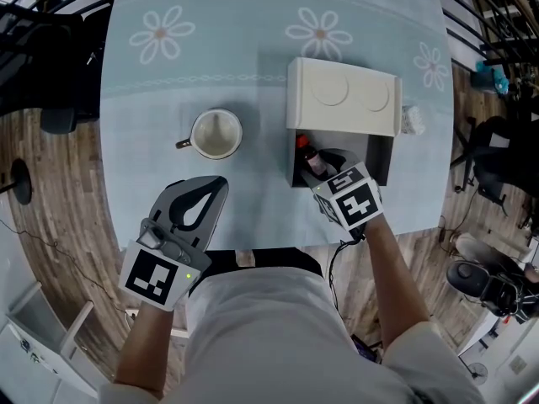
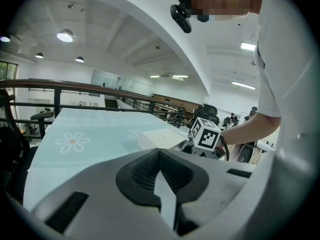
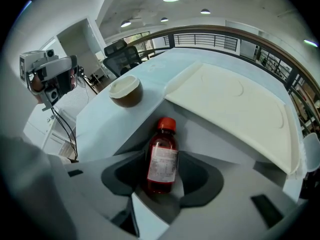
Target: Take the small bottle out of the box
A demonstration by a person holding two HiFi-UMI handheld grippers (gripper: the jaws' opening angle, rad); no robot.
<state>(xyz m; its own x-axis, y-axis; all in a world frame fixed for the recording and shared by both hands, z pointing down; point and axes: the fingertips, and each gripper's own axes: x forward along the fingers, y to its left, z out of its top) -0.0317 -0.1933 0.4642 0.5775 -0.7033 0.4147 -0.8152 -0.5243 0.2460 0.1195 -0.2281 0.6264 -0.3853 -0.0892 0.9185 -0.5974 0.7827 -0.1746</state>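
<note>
A small red bottle [image 3: 162, 156] with a red cap and a white label lies in the open white box [image 1: 381, 154], whose lid [image 1: 344, 97] is folded back. In the head view only the bottle's [image 1: 309, 158] top shows beside my right gripper [image 1: 325, 167]. My right gripper [image 3: 162, 176] reaches into the box with its jaws spread on either side of the bottle's lower half, and the pads do not visibly press on it. My left gripper [image 1: 217, 185] rests near the table's front edge, jaws together and empty. In the left gripper view, the left gripper [image 2: 160, 156] also looks closed.
A white mug [image 1: 216, 133] with a brown outside stands left of the box. The table carries a pale blue cloth [image 1: 168, 74] with flower prints. A small crumpled white thing [image 1: 413, 120] lies at the box's right. Office chairs [image 1: 497, 284] and railings surround the table.
</note>
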